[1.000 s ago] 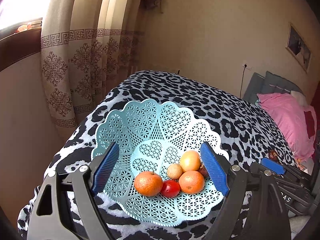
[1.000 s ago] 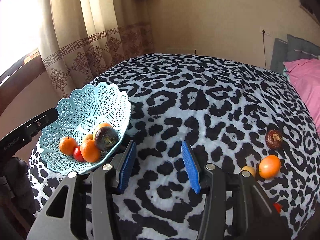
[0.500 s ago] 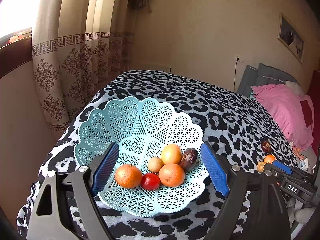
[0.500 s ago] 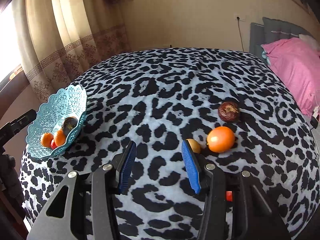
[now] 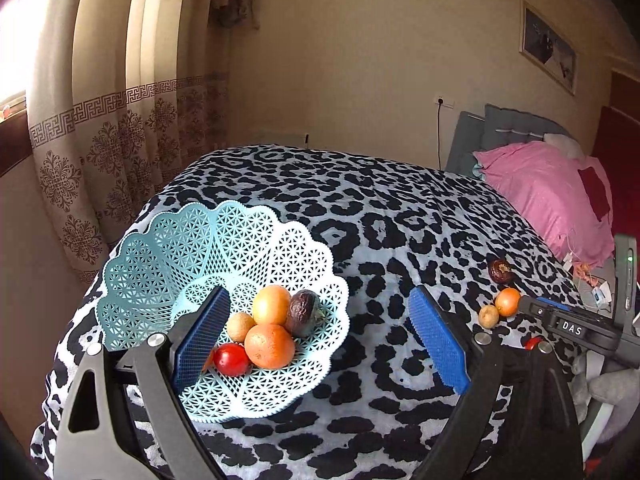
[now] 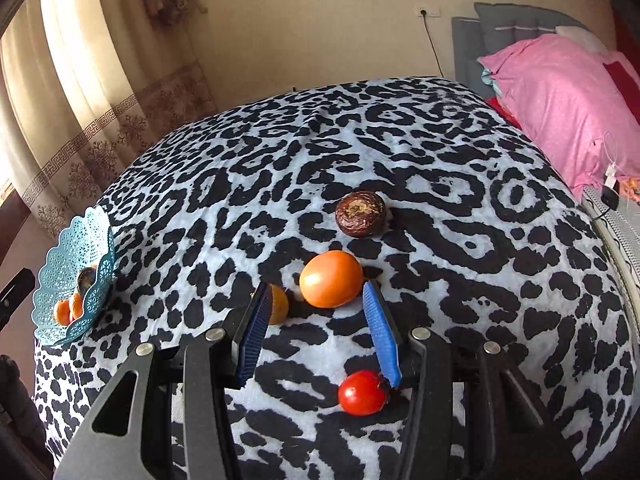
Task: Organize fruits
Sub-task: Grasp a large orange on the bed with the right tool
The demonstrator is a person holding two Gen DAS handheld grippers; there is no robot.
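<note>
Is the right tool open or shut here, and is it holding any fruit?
Open and empty. The right tool has its blue pads spread wide, and the orange fruit lies on the blanket just ahead of them, not gripped.

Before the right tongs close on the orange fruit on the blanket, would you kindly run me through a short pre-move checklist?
1. Right tongs open: ok.
2. Orange fruit lined up between the fingers: ok, though it lies just beyond the tips.
3. Neighbours apart from it: not ok, small yellow fruit sits right behind the left finger.
4. Red tomato out of the way: cannot tell, it lies under the right finger.
5. Basket has room: ok.
6. Left tongs open, holding nothing: ok.
</note>
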